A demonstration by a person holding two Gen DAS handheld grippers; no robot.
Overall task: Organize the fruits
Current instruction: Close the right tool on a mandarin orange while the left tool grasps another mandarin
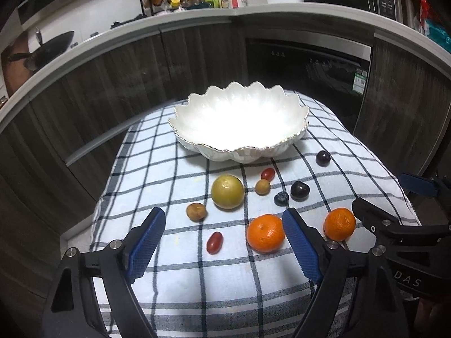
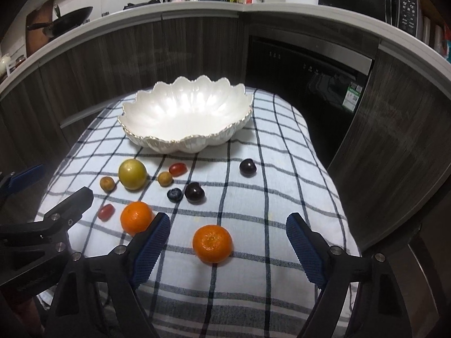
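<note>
A white scalloped bowl [image 1: 239,121] [image 2: 186,118] stands empty at the far end of a checked cloth. Fruit lies in front of it: a yellow-green round fruit [image 1: 227,191] [image 2: 132,174], two mandarins [image 1: 265,233] [image 2: 212,242], two cherry tomatoes, dark cherries and a blueberry [image 1: 282,198]. My left gripper [image 1: 224,219] hangs open above the cloth, with the left mandarin just inside its right pad and a cherry tomato [image 1: 214,242] between the jaws, untouched. My right gripper [image 2: 228,225] is open around the other mandarin, pads apart from it.
The checked cloth [image 2: 253,186] covers a small table whose edges drop off left and right. Dark wood cabinets and an oven [image 2: 310,67] stand behind it. The counter above carries a spice rack, bottles and a wok.
</note>
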